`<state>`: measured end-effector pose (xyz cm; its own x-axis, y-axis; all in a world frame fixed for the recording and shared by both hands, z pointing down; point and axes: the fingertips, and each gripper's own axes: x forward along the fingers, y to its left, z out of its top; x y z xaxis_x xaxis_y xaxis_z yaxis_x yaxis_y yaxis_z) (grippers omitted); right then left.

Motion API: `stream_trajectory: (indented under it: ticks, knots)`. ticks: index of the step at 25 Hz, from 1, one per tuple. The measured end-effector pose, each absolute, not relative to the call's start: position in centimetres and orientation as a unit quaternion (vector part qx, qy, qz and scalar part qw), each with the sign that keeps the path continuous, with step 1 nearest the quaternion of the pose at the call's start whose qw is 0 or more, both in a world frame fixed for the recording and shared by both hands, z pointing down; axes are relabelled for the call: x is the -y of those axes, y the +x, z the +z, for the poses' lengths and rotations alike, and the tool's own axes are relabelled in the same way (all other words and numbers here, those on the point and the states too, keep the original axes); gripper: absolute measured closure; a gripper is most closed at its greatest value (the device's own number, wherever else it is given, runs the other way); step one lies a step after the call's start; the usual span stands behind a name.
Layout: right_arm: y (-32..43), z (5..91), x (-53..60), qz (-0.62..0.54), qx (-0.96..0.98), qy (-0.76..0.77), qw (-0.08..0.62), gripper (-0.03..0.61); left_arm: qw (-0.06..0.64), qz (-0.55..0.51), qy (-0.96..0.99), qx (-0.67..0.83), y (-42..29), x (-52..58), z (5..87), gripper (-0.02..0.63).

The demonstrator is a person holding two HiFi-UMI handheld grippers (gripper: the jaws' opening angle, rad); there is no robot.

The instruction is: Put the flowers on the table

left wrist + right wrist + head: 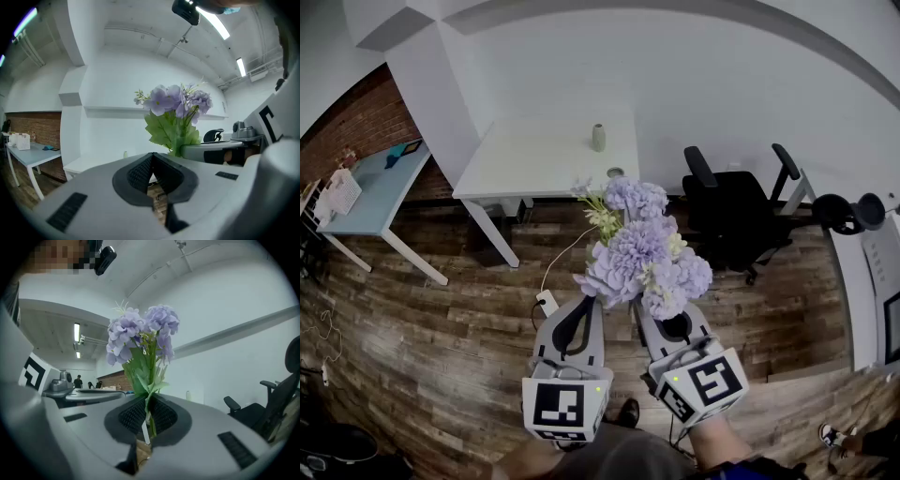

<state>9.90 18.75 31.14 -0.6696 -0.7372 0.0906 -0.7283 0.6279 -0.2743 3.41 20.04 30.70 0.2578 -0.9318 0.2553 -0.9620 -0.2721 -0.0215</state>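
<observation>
A bunch of pale purple flowers (642,248) with green leaves stands upright over the wooden floor, between me and the white table (534,159). My right gripper (664,321) is shut on its stems; in the right gripper view the stems (149,420) pass between the dark pads and the blooms (140,333) rise above them. My left gripper (584,305) is just left of it, shut with nothing in it, its pads meeting at the tip (152,157). The left gripper view shows the flowers (176,101) to its right. A small pale vase (598,137) stands on the table's far edge.
A black office chair (736,211) is right of the white table. A light blue table (375,187) with small items stands at far left near a brick wall. A white cable and power strip (547,300) lie on the floor. A grey desk edge (862,281) runs along the right.
</observation>
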Motion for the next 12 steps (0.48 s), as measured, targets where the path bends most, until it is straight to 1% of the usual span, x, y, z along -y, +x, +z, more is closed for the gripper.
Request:
stream_trajectory:
  ticks: [12]
  knots:
    - [10.1,31.8,-18.0,-0.136,-0.908,-0.395,0.019,0.561,0.065,0.104,0.782,0.612,3.1,-19.9,31.7,0.606]
